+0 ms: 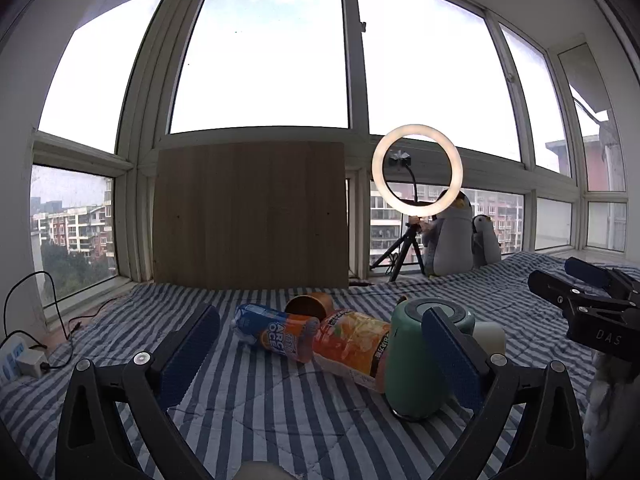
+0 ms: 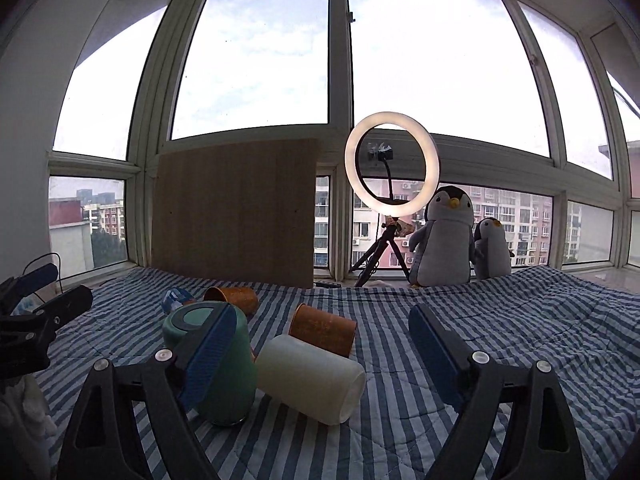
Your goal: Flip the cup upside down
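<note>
A green cup (image 1: 416, 360) stands upside down on the striped bed, its base ring facing up; it also shows in the right wrist view (image 2: 218, 364). A white cup (image 2: 310, 378) lies on its side next to it, and its end peeks out in the left wrist view (image 1: 490, 336). Two brown cups (image 2: 322, 330) (image 2: 234, 298) lie on their sides further back; one shows in the left wrist view (image 1: 308, 306). My left gripper (image 1: 320, 344) is open and empty, its right finger in front of the green cup. My right gripper (image 2: 320, 344) is open and empty, above the white cup.
Two drink bottles (image 1: 280, 334) (image 1: 352, 344) lie on the bed left of the green cup. A wooden board (image 1: 250, 216), a ring light on a tripod (image 2: 392, 172) and two plush penguins (image 2: 444, 236) stand at the window. A power strip (image 1: 20, 356) lies at far left.
</note>
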Motion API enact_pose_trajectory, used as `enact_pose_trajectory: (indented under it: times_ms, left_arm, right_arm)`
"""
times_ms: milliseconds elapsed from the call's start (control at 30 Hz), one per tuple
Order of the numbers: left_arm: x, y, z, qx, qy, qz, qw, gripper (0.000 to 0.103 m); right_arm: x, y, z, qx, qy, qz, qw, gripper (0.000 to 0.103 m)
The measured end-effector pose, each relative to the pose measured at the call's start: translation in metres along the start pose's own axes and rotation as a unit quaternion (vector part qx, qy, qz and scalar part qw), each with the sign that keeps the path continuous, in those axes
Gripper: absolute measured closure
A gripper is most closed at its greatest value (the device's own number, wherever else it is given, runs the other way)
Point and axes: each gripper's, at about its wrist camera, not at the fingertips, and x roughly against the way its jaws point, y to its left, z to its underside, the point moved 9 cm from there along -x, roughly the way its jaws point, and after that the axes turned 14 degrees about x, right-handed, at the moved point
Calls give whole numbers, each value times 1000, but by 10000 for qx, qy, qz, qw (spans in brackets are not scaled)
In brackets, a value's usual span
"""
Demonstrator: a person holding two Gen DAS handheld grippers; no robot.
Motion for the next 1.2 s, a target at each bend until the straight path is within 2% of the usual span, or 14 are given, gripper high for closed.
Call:
enact_pose_trajectory:
  times_ms: [300, 600, 733, 1200]
  left_arm:
    - [-10, -6, 9, -102, -78, -123, 9998, 1]
    - [-10, 1, 11, 39, -98, -162, 9998, 1]
    - [-6, 4, 9, 116, -192, -170, 9996, 1]
    - [-4, -1, 8, 46, -210, -169, 9996, 1]
  right_arm:
    - [2, -4, 5, -97, -141, 272, 9995, 17]
    - [-1, -6, 11, -190, -126, 274, 9994, 17]
    - [2, -8, 10, -219, -196, 321, 9991, 11]
    - [4, -10, 9, -214, -249, 410, 9986, 9]
